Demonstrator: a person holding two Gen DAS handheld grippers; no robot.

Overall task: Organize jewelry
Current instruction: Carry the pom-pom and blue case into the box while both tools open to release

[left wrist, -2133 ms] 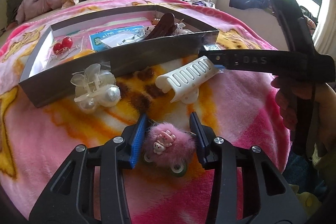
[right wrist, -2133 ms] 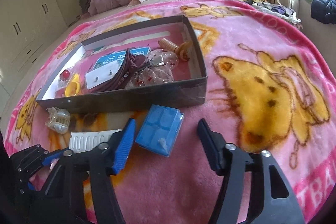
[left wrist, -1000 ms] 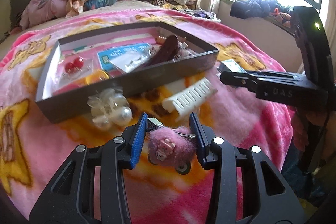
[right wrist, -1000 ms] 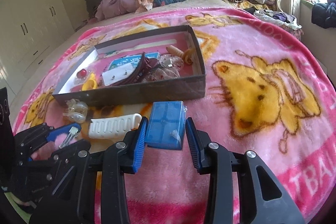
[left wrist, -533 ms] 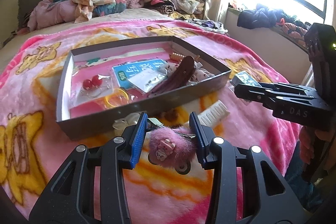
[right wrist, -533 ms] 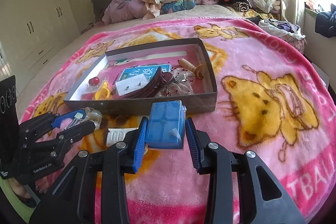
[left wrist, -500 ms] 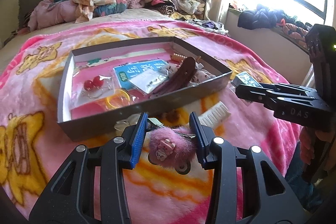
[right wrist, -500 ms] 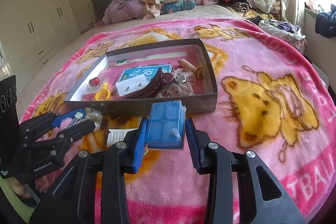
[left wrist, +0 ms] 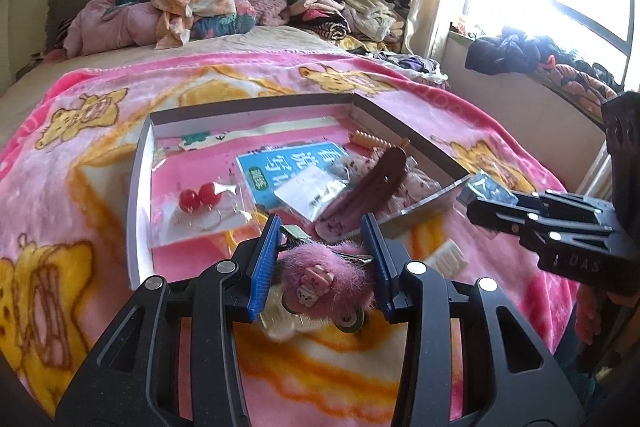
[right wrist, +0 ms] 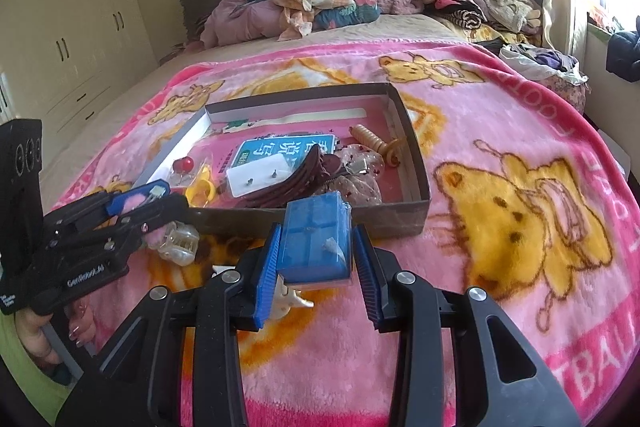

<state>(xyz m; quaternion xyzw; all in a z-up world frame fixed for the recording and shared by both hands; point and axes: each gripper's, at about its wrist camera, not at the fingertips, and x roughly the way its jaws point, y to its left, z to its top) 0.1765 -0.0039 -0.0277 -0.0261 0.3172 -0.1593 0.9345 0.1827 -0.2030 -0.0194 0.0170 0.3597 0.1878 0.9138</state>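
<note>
A pink furry hair clip (left wrist: 326, 277) is clenched in the left gripper (left wrist: 323, 259) at the tray's (left wrist: 138, 187) 6 o'clock wall, a blue plastic box (right wrist: 316, 241) in the right gripper (right wrist: 316, 255) short of it; early release would drop either on the blanket (right wrist: 500, 131).

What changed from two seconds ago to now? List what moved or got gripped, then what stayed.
The right gripper closed on the blue plastic case and lifted it off the blanket toward the box. The left gripper closed on the pink fuzzy hair clip and raised it to the box's near edge. The box contents, white comb and clear pearl claw clip stayed put.
</note>
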